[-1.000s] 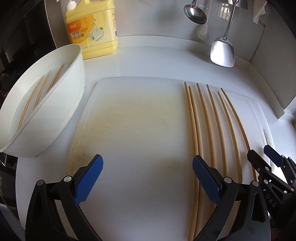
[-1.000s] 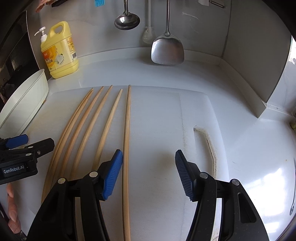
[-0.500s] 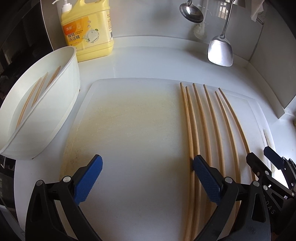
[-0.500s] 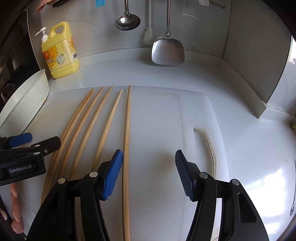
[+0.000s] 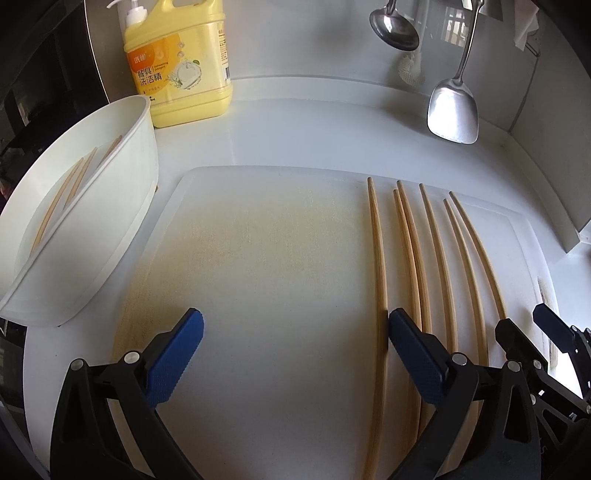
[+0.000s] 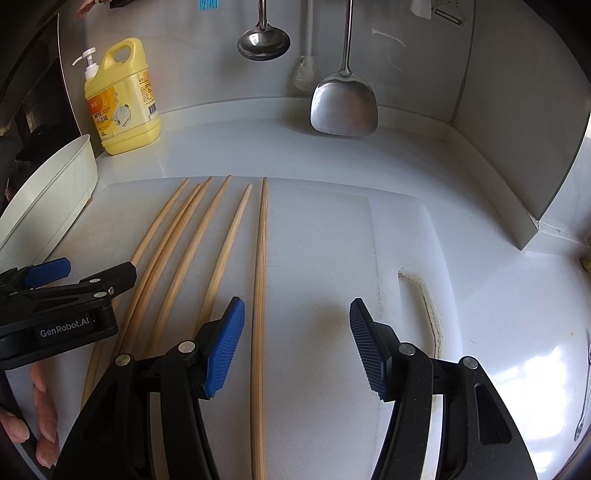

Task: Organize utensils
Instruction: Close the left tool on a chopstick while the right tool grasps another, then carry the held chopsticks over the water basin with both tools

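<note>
Several long wooden chopsticks (image 5: 436, 258) lie side by side on the white cutting board (image 5: 258, 277). My left gripper (image 5: 295, 350) is open low over the board. The leftmost chopstick (image 5: 378, 258) lies just inside its right pad, a little apart from the others. My right gripper (image 6: 297, 347) is open too, and the rightmost chopstick (image 6: 260, 277) runs between its jaws close to the left pad. Neither gripper's pads press on anything. Each gripper shows at the edge of the other's view: left gripper (image 6: 96, 269), right gripper (image 5: 524, 321). A white tub (image 5: 122, 221) to the left holds a few chopsticks (image 5: 62, 199).
A yellow detergent bottle (image 5: 177, 74) stands at the back left on the white counter. A steel ladle (image 5: 395, 29) and a spatula (image 5: 452, 110) hang on the back wall. Fingers of a hand (image 6: 40, 424) show below the left gripper. A wall corner closes the right side.
The left gripper has edged toward the chopsticks. The leftmost chopstick now lies inside its right pad, apart from the rest. The right gripper has stayed put.
</note>
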